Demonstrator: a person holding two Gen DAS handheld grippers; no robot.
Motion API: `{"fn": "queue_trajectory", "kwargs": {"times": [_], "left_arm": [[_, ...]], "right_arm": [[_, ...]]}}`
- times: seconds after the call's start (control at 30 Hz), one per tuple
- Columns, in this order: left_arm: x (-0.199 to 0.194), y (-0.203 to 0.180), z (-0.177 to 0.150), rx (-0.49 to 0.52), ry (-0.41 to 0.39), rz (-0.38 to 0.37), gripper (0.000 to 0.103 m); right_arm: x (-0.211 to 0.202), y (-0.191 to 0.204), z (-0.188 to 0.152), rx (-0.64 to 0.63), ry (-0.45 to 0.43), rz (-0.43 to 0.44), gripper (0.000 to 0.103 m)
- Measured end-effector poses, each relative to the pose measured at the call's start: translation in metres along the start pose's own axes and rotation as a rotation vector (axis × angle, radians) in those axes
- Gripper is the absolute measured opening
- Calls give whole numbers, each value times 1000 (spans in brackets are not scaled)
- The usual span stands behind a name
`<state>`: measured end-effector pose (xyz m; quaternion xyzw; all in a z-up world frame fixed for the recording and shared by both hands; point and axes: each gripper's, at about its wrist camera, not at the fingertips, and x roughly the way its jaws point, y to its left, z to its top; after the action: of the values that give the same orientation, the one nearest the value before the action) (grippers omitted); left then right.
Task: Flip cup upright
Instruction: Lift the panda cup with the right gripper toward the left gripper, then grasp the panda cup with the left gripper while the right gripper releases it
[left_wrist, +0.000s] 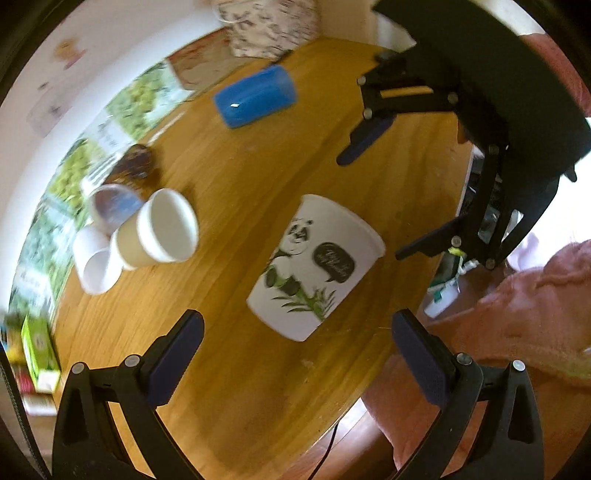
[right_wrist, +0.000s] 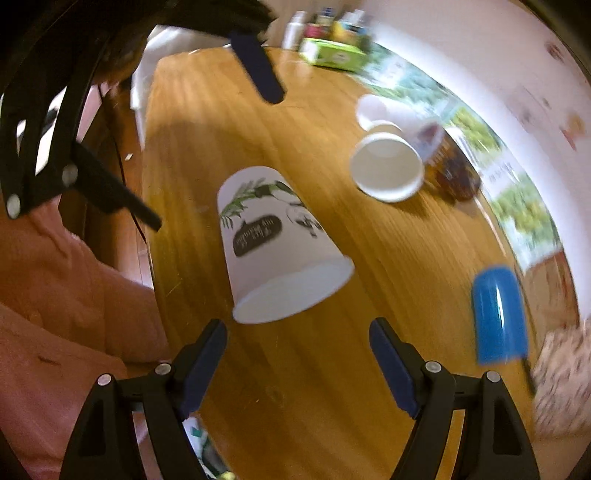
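Note:
A white paper cup with a panda print (left_wrist: 314, 266) lies on its side on the wooden table (left_wrist: 236, 398). In the right wrist view the panda cup (right_wrist: 277, 243) has its open rim toward that camera. My left gripper (left_wrist: 295, 354) is open and empty, its fingers apart just short of the cup's closed base. My right gripper (right_wrist: 297, 354) is open and empty, just short of the rim. Each gripper shows in the other view: the right gripper (left_wrist: 373, 206) beyond the cup, the left gripper (right_wrist: 218, 162) beyond the cup's base.
Several small paper cups (left_wrist: 162, 229) lie together at the table's left side, also seen in the right wrist view (right_wrist: 388, 166). A blue cup (left_wrist: 255, 96) lies on its side farther off. A green box (right_wrist: 332, 53) and a patterned bag (left_wrist: 269, 26) stand at the table's ends.

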<state>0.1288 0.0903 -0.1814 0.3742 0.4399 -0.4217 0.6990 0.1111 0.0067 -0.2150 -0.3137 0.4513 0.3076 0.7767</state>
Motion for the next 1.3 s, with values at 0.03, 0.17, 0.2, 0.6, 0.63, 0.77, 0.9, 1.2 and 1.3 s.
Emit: {"fn": "queue_trajectory", "kwargs": {"times": [0.03,0.17,0.2,0.6,0.63,0.77,0.9,1.2,1.3], "left_arm": [[2,-2,2,21,7,-7,101],[10,-5,13,93,25,-30,101],[13,-6,16,115,33,-36,101],[51,-12,44,291,142,-103,101],[54,-12,46,301,150,-105,101],[63,-14,55,350,178,-119,101],[75,-13,64,379,207,-141,101],[98,-5,83,342,296,-202,101],[106,2,92,321,319,-212,95]], "right_arm": [[-1,-1,-3,33,-4,-3,80],[-9,-7,-15,185,-25,-7,80],[-11,-9,-19,229,-31,-4,80],[-27,-23,-53,584,-62,-30,80],[-28,-23,-56,603,-62,-33,80],[-31,-21,-64,687,-61,-47,80],[-31,-21,-71,772,-63,-57,80],[-39,-16,-84,970,-81,-86,80],[-45,-16,-90,1026,-89,-107,80]]}}
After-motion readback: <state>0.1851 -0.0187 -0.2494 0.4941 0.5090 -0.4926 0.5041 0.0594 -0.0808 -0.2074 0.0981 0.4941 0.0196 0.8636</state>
